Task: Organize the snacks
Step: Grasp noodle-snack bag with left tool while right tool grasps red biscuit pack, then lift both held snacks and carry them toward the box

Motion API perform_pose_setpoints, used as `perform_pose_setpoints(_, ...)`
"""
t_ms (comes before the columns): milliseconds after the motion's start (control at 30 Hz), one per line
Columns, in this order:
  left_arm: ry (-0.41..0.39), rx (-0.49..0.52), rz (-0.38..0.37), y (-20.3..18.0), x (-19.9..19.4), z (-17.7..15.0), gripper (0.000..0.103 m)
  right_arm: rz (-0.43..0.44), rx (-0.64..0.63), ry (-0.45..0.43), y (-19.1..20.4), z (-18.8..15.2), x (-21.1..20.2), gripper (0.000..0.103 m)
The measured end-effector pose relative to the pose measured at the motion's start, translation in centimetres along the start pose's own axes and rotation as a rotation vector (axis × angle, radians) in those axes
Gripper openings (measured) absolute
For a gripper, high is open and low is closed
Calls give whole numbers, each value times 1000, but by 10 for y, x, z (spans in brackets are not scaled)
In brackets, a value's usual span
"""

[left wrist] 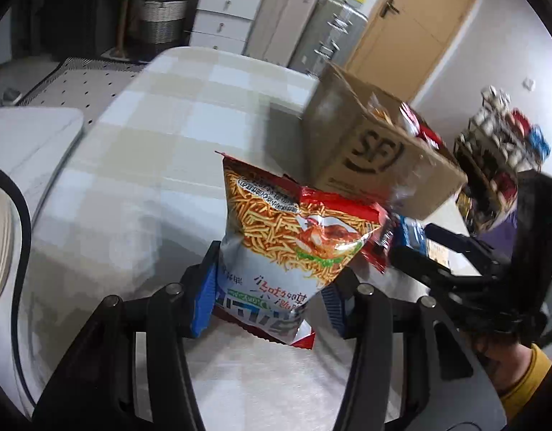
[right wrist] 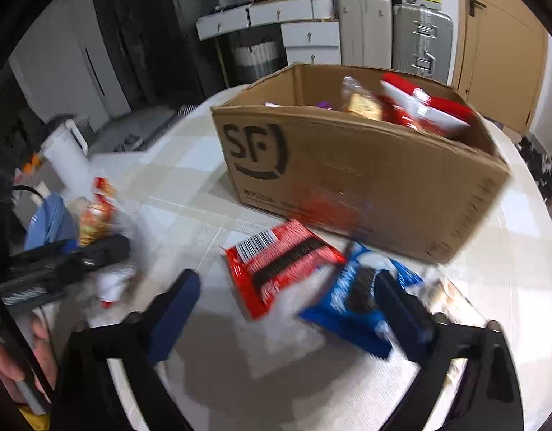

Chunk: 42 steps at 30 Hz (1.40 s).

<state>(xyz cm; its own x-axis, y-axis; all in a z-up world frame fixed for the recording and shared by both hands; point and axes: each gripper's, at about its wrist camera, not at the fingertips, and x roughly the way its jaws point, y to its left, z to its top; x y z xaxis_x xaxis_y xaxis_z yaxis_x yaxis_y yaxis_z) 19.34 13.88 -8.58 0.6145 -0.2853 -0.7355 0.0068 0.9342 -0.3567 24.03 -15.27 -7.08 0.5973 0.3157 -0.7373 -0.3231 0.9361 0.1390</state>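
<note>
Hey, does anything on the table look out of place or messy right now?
Yes. Two packets, a red packet and a blue packet, lie loose and askew on the table in front of the cardboard box, not inside it. The left tongs hold a shoestring-snack bag upside down.

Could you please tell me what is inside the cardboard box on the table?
The cardboard box holds red-and-white snack packs and a clear-wrapped yellowish snack. Its front wall hides anything lower down.
</note>
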Motion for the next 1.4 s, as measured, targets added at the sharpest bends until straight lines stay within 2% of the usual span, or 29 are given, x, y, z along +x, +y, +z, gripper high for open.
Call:
perform_pose_setpoints(67, -5, -39, -19, 17, -7, 2, 48, -21, -57, 20, 12, 6, 13, 89)
perform_pose_setpoints(167, -4, -89, -42, 37, -13, 4, 48, -94, -123, 102, 25, 12, 41, 86)
perform_pose_setpoints(367, -12, -114, -62, 44, -22, 3, 48, -149, -187, 120, 33, 16, 64, 86)
perform_pose_setpoints(467, -11, -106, -65, 40, -22, 3, 48, -127, -201, 128, 33, 19, 67, 83)
perform_pose_setpoints(533, -4, -96, -61, 36, -18, 2, 48, -76, -197, 138, 31, 21, 67, 69)
perform_pose_setpoints(600, 4, -88, -59, 32, -14, 2, 48, -43, -191, 145, 27, 19, 65, 62)
perform_pose_setpoints(833, 21, -76, -52, 25, -6, 1, 48, 34, -196, 130, 22, 7, 50, 51)
perform_pose_setpoints(1000, 32, -60, -49, 19, -3, -1, 48, 113, -172, 110, 15, -3, 33, 49)
perform_pose_setpoints(1133, 49, -37, -40, 12, 2, -4, 48, 170, -140, 57, 13, -14, 13, 49)
perform_pose_setpoints(1400, 45, 23, -54, -21, -9, -17, 48, 213, -113, -49, 16, -48, -51, 49)
